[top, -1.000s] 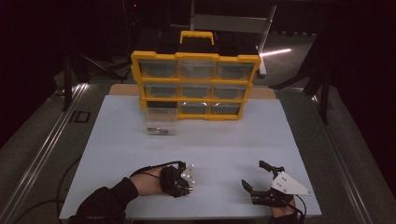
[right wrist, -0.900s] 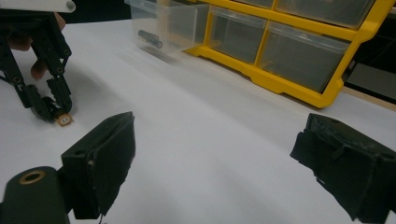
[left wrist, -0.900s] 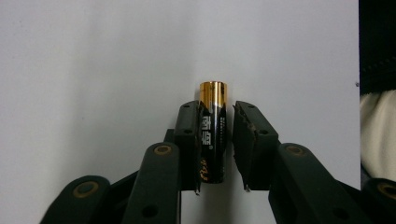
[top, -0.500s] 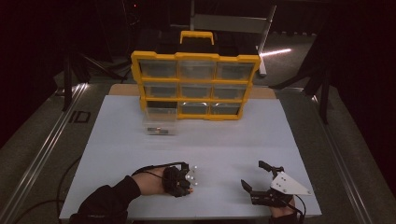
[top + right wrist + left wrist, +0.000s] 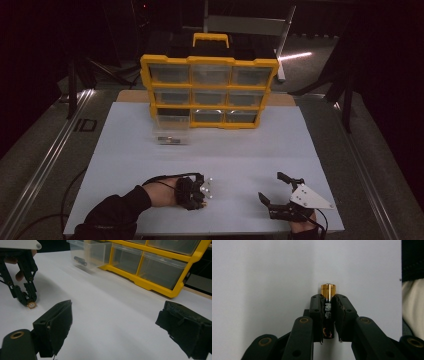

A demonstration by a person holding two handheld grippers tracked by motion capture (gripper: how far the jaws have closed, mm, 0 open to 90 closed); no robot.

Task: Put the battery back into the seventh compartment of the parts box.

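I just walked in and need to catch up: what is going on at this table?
A person works two hand-held grippers over a white sheet. The left gripper is clamped on a black-and-gold battery lying on the sheet; its jaws have just been closing on it. The right gripper is open and holds nothing. A clear drawer stands pulled out of the yellow organizer, with something small and dark inside.

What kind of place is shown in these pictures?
Probably a lab bench set up for recording handling work. A white sheet covers the table, a yellow plastic organiser with clear drawers stands at the back, and the left hand-held gripper holds a black-and-gold battery. The surroundings are dark.
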